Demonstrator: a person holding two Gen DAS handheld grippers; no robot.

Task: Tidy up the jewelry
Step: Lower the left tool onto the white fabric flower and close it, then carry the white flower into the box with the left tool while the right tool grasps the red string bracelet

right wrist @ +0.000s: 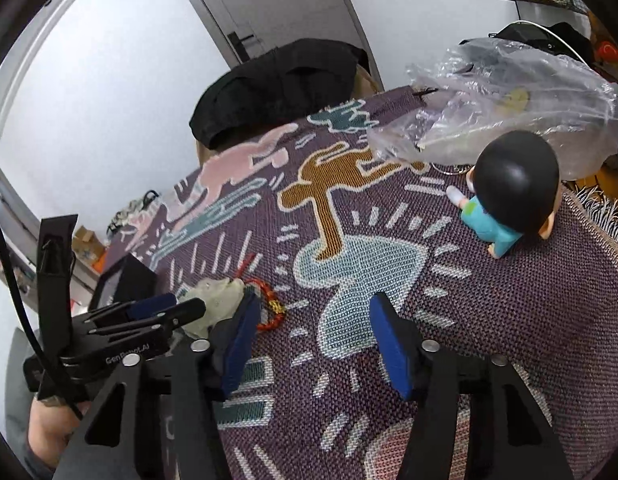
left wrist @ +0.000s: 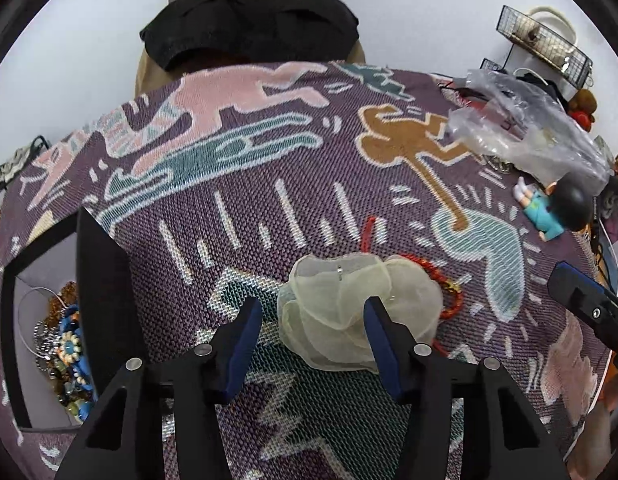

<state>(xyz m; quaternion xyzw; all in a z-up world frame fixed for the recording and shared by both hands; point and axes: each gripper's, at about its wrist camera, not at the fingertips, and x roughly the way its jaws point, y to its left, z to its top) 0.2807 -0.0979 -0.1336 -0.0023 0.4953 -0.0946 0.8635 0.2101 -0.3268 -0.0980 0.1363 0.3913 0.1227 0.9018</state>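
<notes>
Your left gripper (left wrist: 311, 338) hangs over the pale, gauzy organza pouch (left wrist: 349, 312) on the purple woven cloth (left wrist: 269, 152), jaws released; one pad sits in front of the pouch, and you cannot tell if it touches. A red beaded bracelet (left wrist: 449, 292) lies against the pouch. Your right gripper (right wrist: 317, 340) stands unclenched over bare cloth. The black open box (left wrist: 105, 280) of mixed jewelry sits left.

Your left gripper (left wrist: 309, 332) straddles the pale sheer organza scrunchie (left wrist: 349, 312) on the purple woven cloth (left wrist: 269, 160), jaws apart
</notes>
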